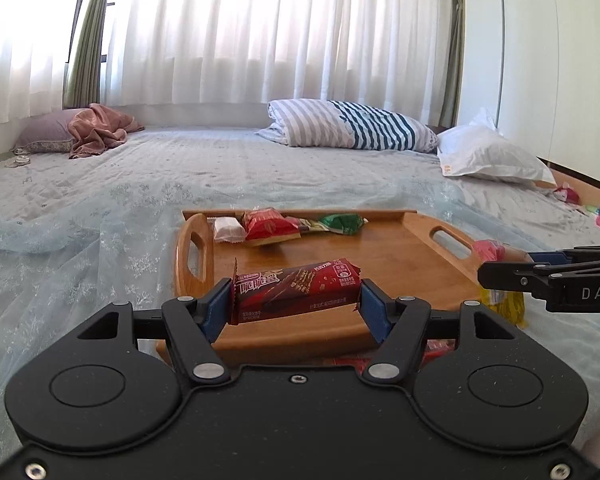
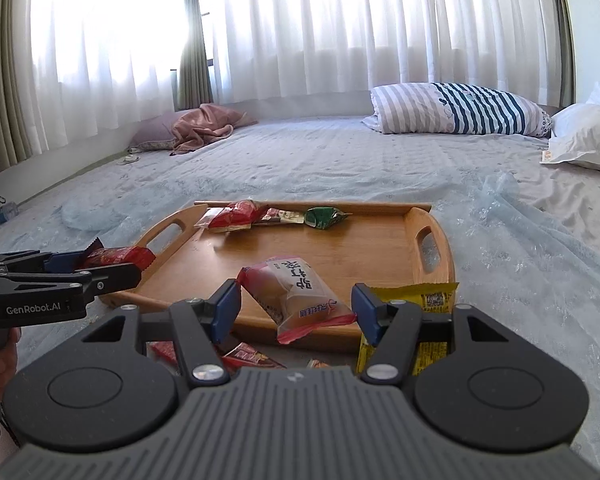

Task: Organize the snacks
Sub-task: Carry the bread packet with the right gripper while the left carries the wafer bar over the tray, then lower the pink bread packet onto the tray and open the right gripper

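Left wrist view: a red bar [image 1: 296,294] is clamped lengthwise between the left gripper's [image 1: 296,308] blue pads, above the tray's [image 1: 380,256] near edge. In the right wrist view, a clear bun packet [image 2: 296,296] is pinched by the right gripper [image 2: 296,312] over the same edge. 4 snacks [image 2: 272,216] lie along the tray's far edge; a yellow packet [image 2: 424,300] lies on the bed [image 2: 340,152] by its near right corner.
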Demonstrator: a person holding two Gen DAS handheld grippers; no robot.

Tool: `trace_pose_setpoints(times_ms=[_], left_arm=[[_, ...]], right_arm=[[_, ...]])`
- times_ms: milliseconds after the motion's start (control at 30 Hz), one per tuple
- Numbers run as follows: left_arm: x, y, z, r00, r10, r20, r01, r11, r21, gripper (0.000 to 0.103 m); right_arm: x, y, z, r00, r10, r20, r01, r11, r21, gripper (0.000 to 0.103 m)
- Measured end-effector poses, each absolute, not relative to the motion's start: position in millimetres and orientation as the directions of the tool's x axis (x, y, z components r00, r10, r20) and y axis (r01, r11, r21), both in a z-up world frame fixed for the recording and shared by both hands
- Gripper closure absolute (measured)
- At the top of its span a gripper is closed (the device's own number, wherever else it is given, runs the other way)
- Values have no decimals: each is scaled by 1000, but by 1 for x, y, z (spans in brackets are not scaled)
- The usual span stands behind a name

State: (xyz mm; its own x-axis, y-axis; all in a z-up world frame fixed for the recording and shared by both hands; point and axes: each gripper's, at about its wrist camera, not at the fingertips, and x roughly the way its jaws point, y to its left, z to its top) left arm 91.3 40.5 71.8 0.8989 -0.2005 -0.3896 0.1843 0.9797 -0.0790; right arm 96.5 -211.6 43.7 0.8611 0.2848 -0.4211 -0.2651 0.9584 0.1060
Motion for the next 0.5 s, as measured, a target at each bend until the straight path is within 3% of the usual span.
trace_pose_setpoints(times_ms=[500], left_arm=[[156,45,66,900,-185,-395,163,983,-89,38]], right_arm=[[170,-235,52,859,247,-448,-216,969,118,39]])
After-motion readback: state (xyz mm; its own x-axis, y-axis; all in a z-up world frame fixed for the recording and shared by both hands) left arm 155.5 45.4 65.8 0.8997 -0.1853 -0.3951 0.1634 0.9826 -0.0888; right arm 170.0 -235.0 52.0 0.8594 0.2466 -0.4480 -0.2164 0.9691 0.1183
